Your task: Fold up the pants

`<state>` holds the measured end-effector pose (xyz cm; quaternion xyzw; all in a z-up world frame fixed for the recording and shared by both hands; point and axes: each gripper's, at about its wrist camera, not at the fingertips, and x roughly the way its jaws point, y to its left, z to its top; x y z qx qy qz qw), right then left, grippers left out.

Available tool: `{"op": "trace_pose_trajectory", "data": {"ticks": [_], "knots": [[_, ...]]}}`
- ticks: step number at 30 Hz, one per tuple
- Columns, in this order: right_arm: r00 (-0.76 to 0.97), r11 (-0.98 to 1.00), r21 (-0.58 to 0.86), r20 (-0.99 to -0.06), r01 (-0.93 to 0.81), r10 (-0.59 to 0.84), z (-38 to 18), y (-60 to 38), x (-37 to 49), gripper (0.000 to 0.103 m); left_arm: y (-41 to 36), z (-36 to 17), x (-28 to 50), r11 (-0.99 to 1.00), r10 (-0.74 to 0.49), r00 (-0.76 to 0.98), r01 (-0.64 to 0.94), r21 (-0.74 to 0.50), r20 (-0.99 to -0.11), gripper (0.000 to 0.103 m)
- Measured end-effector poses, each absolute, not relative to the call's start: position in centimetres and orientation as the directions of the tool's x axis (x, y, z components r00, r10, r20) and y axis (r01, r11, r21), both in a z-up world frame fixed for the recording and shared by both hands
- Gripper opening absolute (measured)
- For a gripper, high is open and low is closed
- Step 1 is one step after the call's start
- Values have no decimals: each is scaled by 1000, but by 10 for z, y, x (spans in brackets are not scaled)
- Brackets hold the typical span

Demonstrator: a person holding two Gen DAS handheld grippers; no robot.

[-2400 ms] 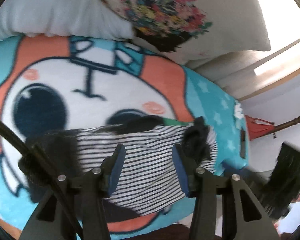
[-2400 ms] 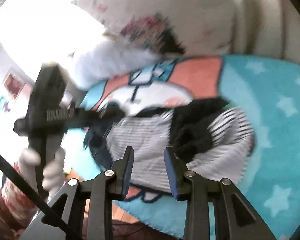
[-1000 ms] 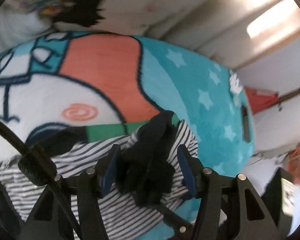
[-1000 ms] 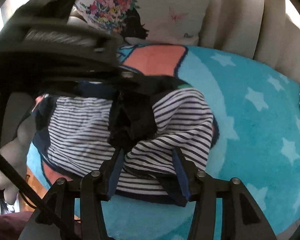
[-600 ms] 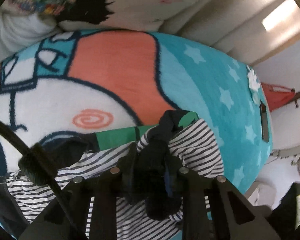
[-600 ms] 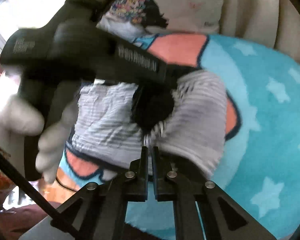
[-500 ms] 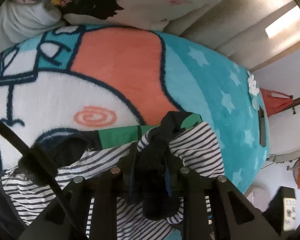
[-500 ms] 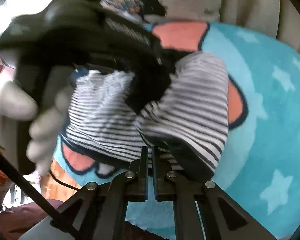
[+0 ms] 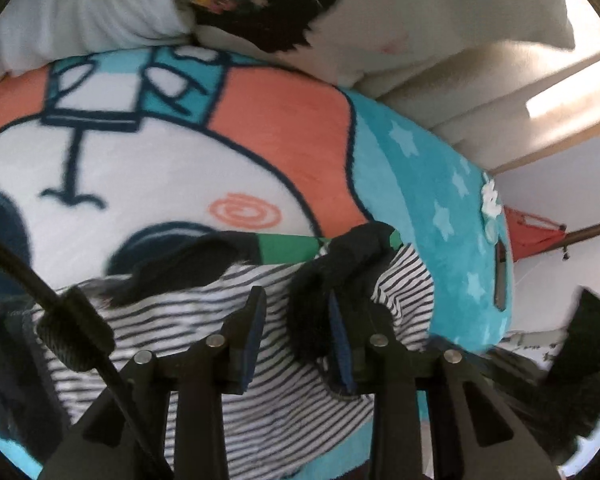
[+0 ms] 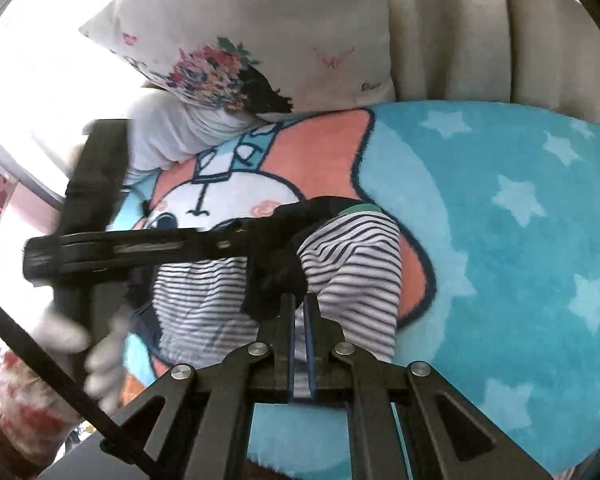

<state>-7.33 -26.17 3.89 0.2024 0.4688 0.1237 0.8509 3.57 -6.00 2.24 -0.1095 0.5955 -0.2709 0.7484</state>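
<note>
1. Two grippers in view. We see the left gripper [image 9: 296, 332] with jaws apart, over the striped pants [image 9: 284, 392]; a black fold sits at its right pad.
2. Right gripper [image 10: 299, 312] is clamped on the pants' [image 10: 352, 264] near edge.
3. Pants lie bunched on the cartoon blanket [image 10: 500, 240].
4. We read no legible writing; the pillow [image 10: 300, 40] print is blurred.

Both wrist views close, facing pillow [image 9: 420, 20]; share striped pants [image 9: 260, 400] [image 10: 352, 256], blanket [image 10: 500, 240].
</note>
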Motion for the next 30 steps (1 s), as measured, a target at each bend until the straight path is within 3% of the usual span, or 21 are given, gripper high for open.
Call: {"op": "trace_pose_trajectory", "data": {"ticks": [5, 11, 19, 21, 25, 28, 30], "knots": [[403, 902, 432, -825, -3, 397, -7, -232, -40, 5, -4, 43, 21, 843, -533, 232, 225, -489, -814, 38], [423, 909, 416, -826, 9, 373, 13, -233, -37, 7, 83, 50, 3, 894, -441, 351, 87, -440, -826, 42], [439, 893, 431, -782, -129, 441, 51, -162, -28, 34, 170, 39, -26, 942, -253, 429, -95, -321, -867, 44], [400, 882, 440, -787, -171, 470, 51, -131, -19, 36, 179, 34, -30, 941, -244, 424, -113, -318, -872, 44], [324, 861, 444, -800, -246, 505, 50, -64, 0, 56, 201, 27, -40, 932, -254, 421, -134, -336, -871, 44], [301, 867, 422, -818, -263, 490, 48, -27, 14, 67, 213, 23, -46, 927, -263, 419, -139, -348, -869, 44], [285, 884, 383, -845, -268, 453, 45, -2, 28, 68, 220, 20, -49, 923, -269, 418, -145, -356, -868, 44]]}}
